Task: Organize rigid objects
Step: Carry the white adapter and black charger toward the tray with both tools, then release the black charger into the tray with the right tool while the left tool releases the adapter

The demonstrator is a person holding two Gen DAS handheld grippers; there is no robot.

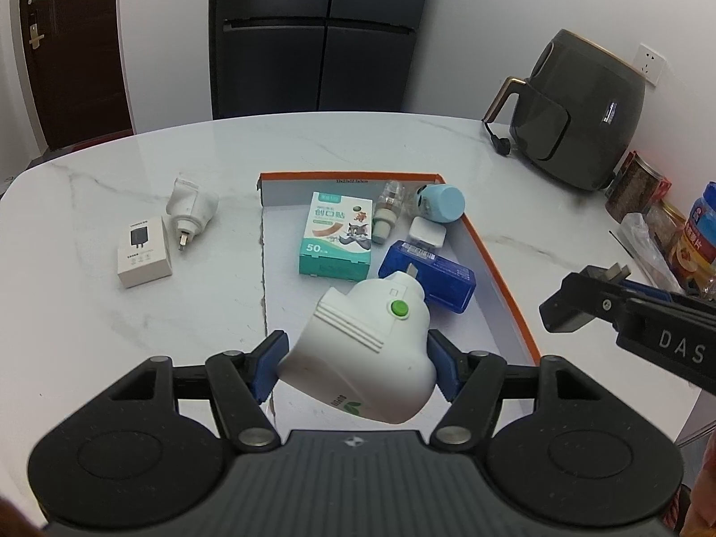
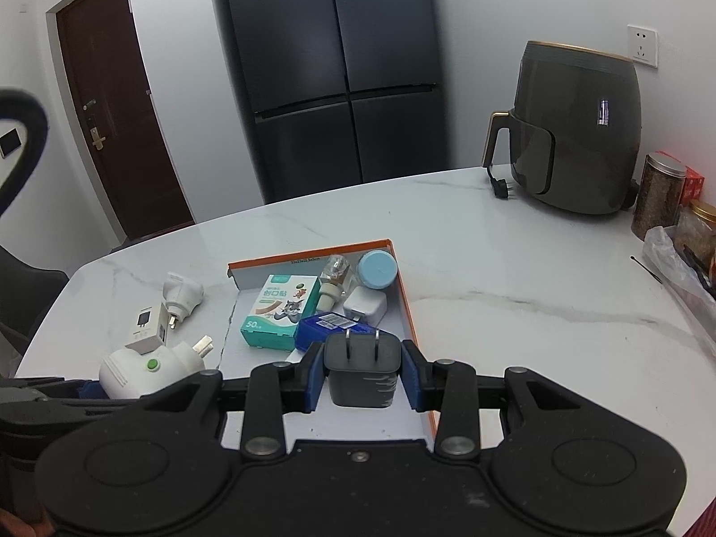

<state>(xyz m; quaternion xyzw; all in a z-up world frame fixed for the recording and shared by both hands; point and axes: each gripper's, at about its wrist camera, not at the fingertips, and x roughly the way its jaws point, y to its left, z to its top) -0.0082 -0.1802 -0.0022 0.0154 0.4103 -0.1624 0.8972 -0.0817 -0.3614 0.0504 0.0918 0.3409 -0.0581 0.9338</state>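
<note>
Left gripper [image 1: 355,364] clamps white plug-in device [image 1: 364,351] with green button, held over near end of orange-edged box [image 1: 501,268]. Right gripper [image 2: 361,378] clamps dark charger [image 2: 361,373], prongs up, over same box. Inside box: bandage carton [image 1: 338,237], blue box [image 1: 429,279], small white charger [image 1: 428,232], light blue cap [image 1: 443,203]. On table [image 1: 134,313] left of box: white adapter [image 1: 190,206], small white carton [image 1: 144,250]. Air fryer [image 1: 577,112] at far right

we see the tray [image 1: 501,264] mid-table [image 1: 358,143], bandage box [image 1: 338,235] inside, charger box [image 1: 144,250] left, air fryer [image 1: 581,112] behind right.

Black left gripper [image 1: 353,369], blue pads [image 1: 267,369], silver rivets.
</note>
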